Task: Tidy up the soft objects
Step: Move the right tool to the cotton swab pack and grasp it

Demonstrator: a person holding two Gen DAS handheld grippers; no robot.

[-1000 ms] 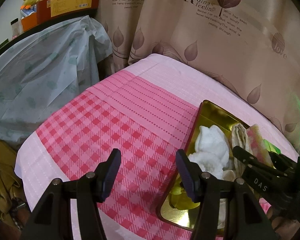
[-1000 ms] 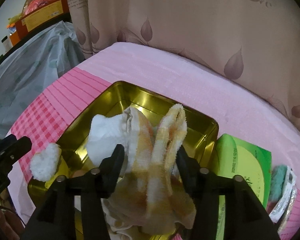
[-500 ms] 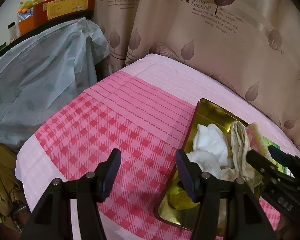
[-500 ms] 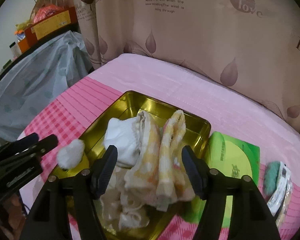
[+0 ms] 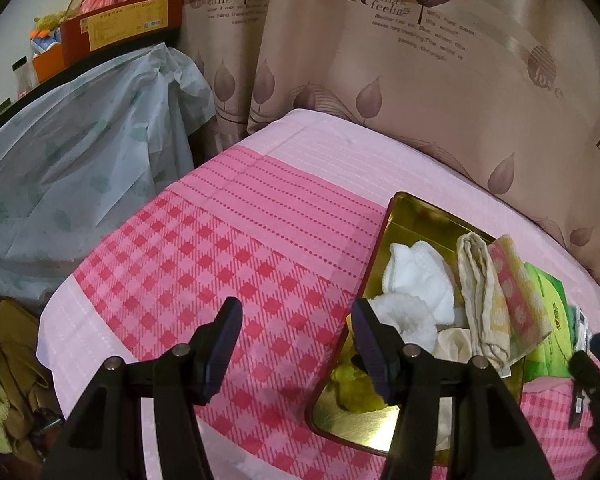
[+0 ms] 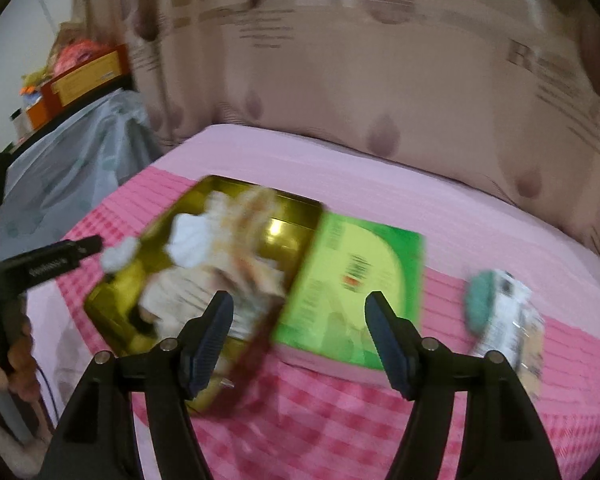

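Observation:
A gold tin lies on the pink checked cloth. It holds a white cloth, a fluffy white piece, a cream cloth and a yellow-and-pink checked towel. My left gripper stands open above the cloth just left of the tin, with nothing between its fingers. In the blurred right wrist view my right gripper hangs over the near edge of a green lid, beside the tin. Its jaws are opening and hold nothing.
A teal item in a printed packet lies right of the green lid. A plastic-covered heap and a shelf with a red box stand at the left. A leaf-print curtain hangs behind. Clothes lie low at the left.
My right gripper has let go of the towels, widened its jaws and drawn back to the right, from over the tin to over the green lid. The left gripper has stayed put.

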